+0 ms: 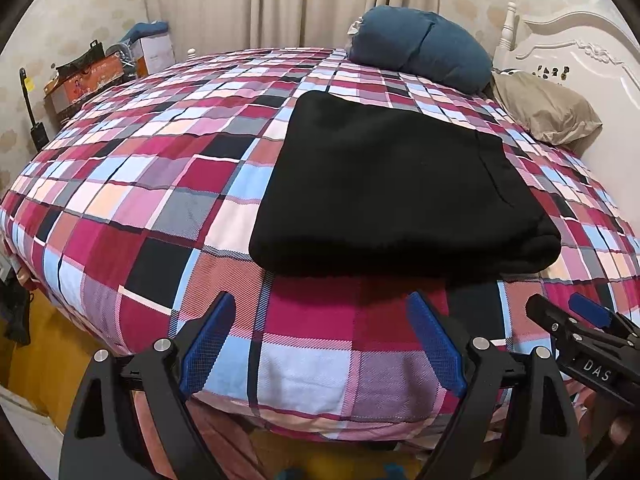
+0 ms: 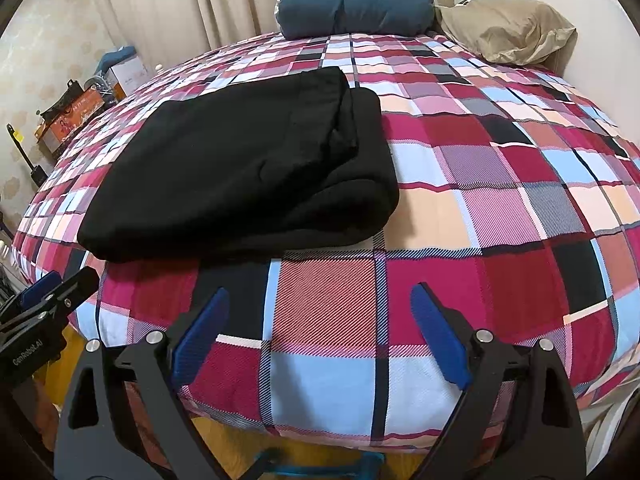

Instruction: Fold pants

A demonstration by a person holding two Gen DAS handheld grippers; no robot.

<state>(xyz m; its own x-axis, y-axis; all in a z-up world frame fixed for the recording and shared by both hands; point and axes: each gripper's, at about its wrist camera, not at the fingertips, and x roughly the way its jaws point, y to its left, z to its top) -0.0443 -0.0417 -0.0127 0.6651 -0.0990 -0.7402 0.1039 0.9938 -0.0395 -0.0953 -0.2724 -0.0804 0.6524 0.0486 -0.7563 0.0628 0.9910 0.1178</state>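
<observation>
The pants are plain black with no print, a dark block on the bedspread, which is a plaid of crimson, pink, sky blue, grey, peach and navy squares crossed by thin white and dark lines. At twelve o'clock from the pants lies a teal-blue pillow, and at two o'clock a dull tan pillow. The curtains are pale beige, the headboard white with carved relief. The left gripper is black with blue finger pads; the right gripper matches, its pads the same blue. At nine o'clock stand orange and white boxes.
</observation>
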